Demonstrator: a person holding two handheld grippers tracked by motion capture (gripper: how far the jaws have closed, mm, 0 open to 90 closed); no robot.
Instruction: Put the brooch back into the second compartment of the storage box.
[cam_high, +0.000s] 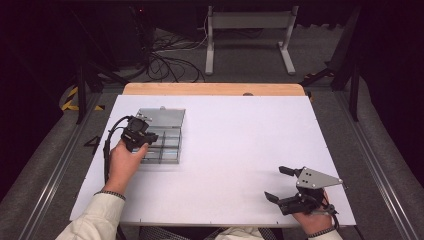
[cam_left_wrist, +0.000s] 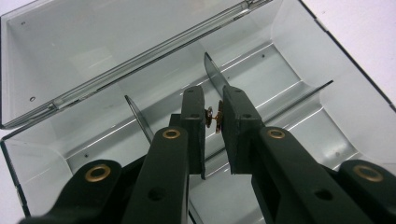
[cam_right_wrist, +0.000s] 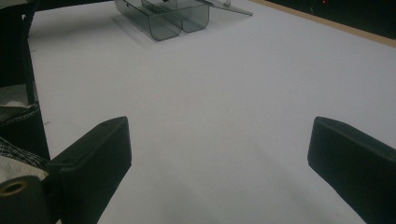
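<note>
Earring-like metal (cam_left_wrist: 214, 116), small and coppery, sits pinched between the nearly closed jaws of the left gripper (cam_left_wrist: 214, 119), held above the open clear box (cam_left_wrist: 299, 88). What exactly the piece is cannot be told; it is too small. Gripped at the tips this way, it can probably be lowered into one compartment without the jaws fouling the thin dividers (cam_left_wrist: 215, 74) at 12 o'clock and 10 o'clock. The lid (cam_left_wrist: 93, 42) lies folded back at 11 o'clock, out of the way. In the high view the box (cam_high: 167, 145) lies toward 9 o'clock on the white table (cam_high: 240, 150), while the right gripper (cam_high: 282, 185) rests at 5 o'clock, jaws wide apart and empty, well away.
</note>
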